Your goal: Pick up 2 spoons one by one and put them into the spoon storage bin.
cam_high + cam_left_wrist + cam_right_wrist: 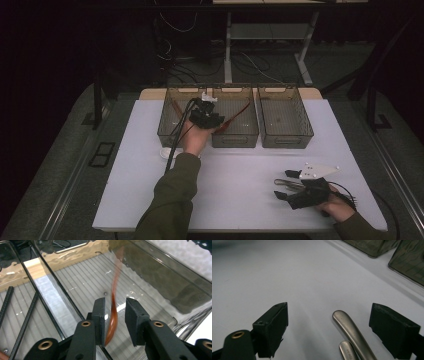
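Nearest me, my right gripper [286, 186] rested on the white table [240, 175] with jaws spread around two metal handles [352, 331], while farther off my left gripper [115, 315] hung parted, gripping nothing, beside the brown spoon [113, 315] inside the middle bin [235, 137].

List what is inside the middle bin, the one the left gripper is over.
Inside the middle bin lies one long reddish-brown utensil, blurred, between the left gripper's parted fingers. The ribbed floor shows around it; the hand covers the near left corner.
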Available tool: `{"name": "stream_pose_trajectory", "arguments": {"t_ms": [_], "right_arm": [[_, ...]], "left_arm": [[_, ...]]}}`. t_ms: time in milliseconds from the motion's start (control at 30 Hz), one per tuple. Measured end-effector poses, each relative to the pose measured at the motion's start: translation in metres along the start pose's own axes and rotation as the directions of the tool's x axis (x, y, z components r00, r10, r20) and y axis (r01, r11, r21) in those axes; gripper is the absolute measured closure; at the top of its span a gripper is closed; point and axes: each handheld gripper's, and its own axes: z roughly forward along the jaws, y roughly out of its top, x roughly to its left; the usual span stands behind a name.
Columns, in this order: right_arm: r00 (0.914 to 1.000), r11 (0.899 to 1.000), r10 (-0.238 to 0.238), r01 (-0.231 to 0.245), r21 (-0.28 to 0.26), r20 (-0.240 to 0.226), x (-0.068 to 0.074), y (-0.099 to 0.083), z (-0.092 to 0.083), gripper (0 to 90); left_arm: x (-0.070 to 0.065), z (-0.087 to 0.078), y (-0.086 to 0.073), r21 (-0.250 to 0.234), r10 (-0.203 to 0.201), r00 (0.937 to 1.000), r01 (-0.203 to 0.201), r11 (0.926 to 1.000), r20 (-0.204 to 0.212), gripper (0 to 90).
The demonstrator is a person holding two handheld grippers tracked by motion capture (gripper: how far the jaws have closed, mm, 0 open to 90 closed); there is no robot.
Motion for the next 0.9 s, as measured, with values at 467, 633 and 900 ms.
{"name": "stream_pose_trajectory", "arguments": {"t_ms": [467,633,900], "right_arm": [[1.0,1.0,0.0,0.0,0.0,0.001,0.0,0.0,0.0,15.6],[1.0,1.0,-0.001,0.001,0.0,0.001,0.0,0.0,0.0,15.6],[1.0,1.0,-0.002,0.002,0.002,0.003,0.0,0.0,0.0,15.6]], "left_arm": [[-0.004,-0.022,0.001,-0.017,0.079,0.9906,-0.077,0.9969,0.112,48.3],[-0.005,-0.037,-0.003,-0.016,0.118,0.9825,-0.117,0.9931,0.144,42.7],[-0.01,-0.064,-0.022,-0.042,0.126,0.9807,-0.122,0.9917,0.149,41.2]]}}
